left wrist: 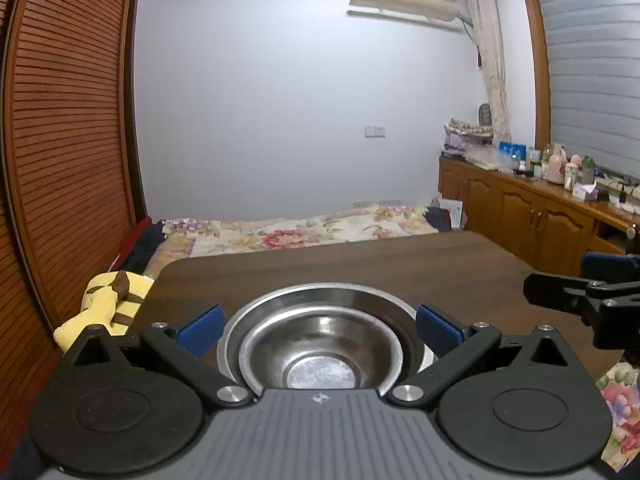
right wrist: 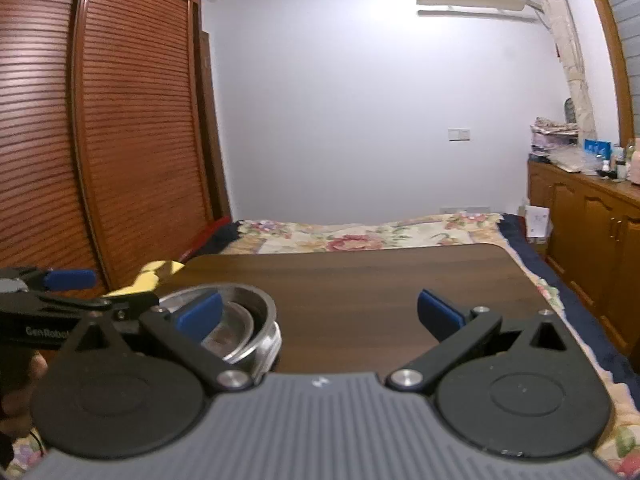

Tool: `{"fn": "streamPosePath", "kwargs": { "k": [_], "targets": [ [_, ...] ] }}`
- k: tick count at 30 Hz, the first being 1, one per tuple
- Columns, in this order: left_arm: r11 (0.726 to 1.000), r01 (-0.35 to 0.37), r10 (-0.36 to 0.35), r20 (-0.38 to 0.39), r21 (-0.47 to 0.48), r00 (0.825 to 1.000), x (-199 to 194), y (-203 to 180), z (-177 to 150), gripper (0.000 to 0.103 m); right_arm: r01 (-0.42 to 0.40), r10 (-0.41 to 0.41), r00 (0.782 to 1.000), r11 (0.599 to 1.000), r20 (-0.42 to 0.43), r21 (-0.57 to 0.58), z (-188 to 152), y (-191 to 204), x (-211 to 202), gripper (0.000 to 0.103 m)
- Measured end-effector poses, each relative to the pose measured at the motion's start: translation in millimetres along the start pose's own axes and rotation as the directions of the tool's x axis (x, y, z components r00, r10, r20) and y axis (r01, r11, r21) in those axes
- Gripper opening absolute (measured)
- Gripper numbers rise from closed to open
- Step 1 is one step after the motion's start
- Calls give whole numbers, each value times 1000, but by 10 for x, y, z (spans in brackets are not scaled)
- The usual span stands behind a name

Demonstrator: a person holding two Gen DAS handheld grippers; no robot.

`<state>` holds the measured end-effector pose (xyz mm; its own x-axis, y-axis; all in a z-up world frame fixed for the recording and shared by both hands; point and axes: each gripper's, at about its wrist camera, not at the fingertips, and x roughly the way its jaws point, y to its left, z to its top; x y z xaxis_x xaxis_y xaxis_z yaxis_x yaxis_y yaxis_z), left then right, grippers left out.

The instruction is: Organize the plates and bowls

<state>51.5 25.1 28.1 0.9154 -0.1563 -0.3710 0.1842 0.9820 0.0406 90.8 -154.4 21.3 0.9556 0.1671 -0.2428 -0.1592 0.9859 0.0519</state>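
Left wrist view: your left tool [left wrist: 320,330] is spread wide around the nested steel bowls [left wrist: 322,354] on the table [left wrist: 360,260]; right wrist view: your right tool [right wrist: 320,314] gapes wide, empty, bowls left of it.

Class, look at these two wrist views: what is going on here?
A person holds two tongs over a dark wooden table. The left tongs are open, with the stacked steel bowls between the blue pads, not gripped. The right tongs are open over bare tabletop, the bowls to their left. Nothing is lifted.
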Motion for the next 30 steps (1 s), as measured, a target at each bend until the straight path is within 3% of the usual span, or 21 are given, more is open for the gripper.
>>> {"fn": "streamPosePath", "kwargs": {
  "k": [18, 30],
  "targets": [
    [996, -92, 91, 16, 4, 996, -60, -162, -67, 103, 73, -73, 997, 997, 10, 4, -71, -6, -79, 103],
    [994, -111, 111, -11, 13, 994, -7, -135, -217, 103, 85, -84, 996, 996, -27, 17, -205, -85, -28, 103]
  ]
}}
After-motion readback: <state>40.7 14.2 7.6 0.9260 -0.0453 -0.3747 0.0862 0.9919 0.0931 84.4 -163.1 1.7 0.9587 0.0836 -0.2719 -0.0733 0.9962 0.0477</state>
